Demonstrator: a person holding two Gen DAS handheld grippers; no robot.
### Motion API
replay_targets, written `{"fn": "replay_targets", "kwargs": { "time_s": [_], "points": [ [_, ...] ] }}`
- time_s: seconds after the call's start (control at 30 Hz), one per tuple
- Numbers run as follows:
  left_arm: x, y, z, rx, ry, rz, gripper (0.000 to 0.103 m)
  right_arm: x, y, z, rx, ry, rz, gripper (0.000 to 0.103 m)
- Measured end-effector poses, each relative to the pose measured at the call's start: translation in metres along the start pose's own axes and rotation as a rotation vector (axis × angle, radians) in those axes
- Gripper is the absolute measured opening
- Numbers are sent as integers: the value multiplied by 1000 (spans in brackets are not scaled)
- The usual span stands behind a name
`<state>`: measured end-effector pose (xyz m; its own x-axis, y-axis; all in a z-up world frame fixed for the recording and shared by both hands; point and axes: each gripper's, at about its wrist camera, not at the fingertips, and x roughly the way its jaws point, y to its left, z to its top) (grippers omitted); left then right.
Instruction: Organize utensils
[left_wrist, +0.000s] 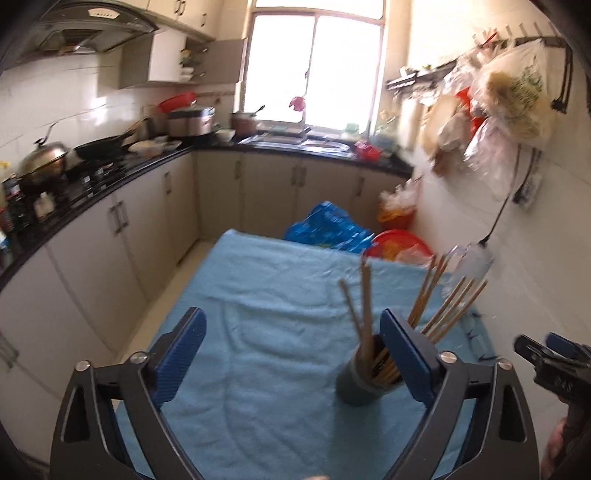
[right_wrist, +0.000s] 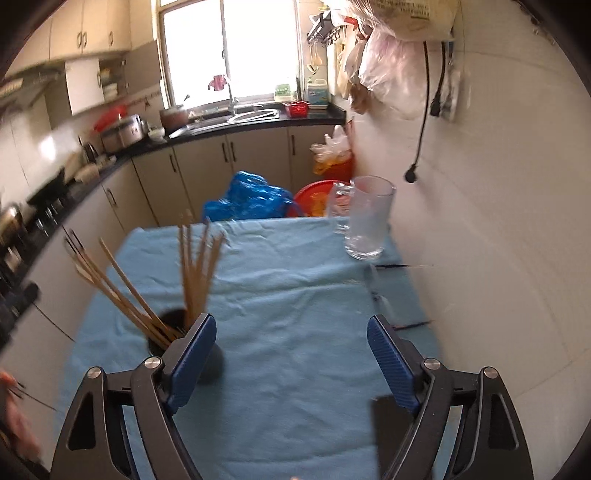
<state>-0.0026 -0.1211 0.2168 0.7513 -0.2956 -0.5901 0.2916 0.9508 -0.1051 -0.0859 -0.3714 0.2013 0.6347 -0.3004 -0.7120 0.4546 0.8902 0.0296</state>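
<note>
- Chopsticks (left_wrist: 439, 295) stand fanned out in a dark cylindrical holder (left_wrist: 356, 380) on the blue-towel-covered counter (left_wrist: 258, 295), the holder at about 4 o'clock in the left wrist view and 8 o'clock in the right wrist view.
- The left gripper (left_wrist: 291, 354) hovers above the towel with its blue-padded jaws spread wide, its right finger (left_wrist: 404, 358) just in front of the holder; nothing sits between them.
- The right gripper (right_wrist: 291, 363) likewise has jaws apart and empty, its left finger (right_wrist: 192, 365) overlapping the holder's rim.
- A clear glass mug (right_wrist: 364, 218) stands at the counter's far right corner, near 1 o'clock, well apart from the holder.
- Thin, blurred utensils (right_wrist: 384, 295) lie on the towel just below the mug.
</note>
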Motion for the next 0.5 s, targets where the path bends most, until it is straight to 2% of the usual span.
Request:
{"fn": "replay_targets", "kwargs": {
  "time_s": [0.1,0.23,0.4,0.5],
  "points": [
    [-12,-1,-17,8,21,39,95,-5,-5,-21,-41,24,-23,88],
    [-30,-4,-44,19,90,98,98,-16,-11,-52,-81,53,-19,88],
    [-49,-8,-72,56,182,158,98,-27,-16,-89,-140,104,11,88],
    [-59,-10,-83,94,197,188,98,-32,-15,-108,-174,135,39,88]
  ]
}}
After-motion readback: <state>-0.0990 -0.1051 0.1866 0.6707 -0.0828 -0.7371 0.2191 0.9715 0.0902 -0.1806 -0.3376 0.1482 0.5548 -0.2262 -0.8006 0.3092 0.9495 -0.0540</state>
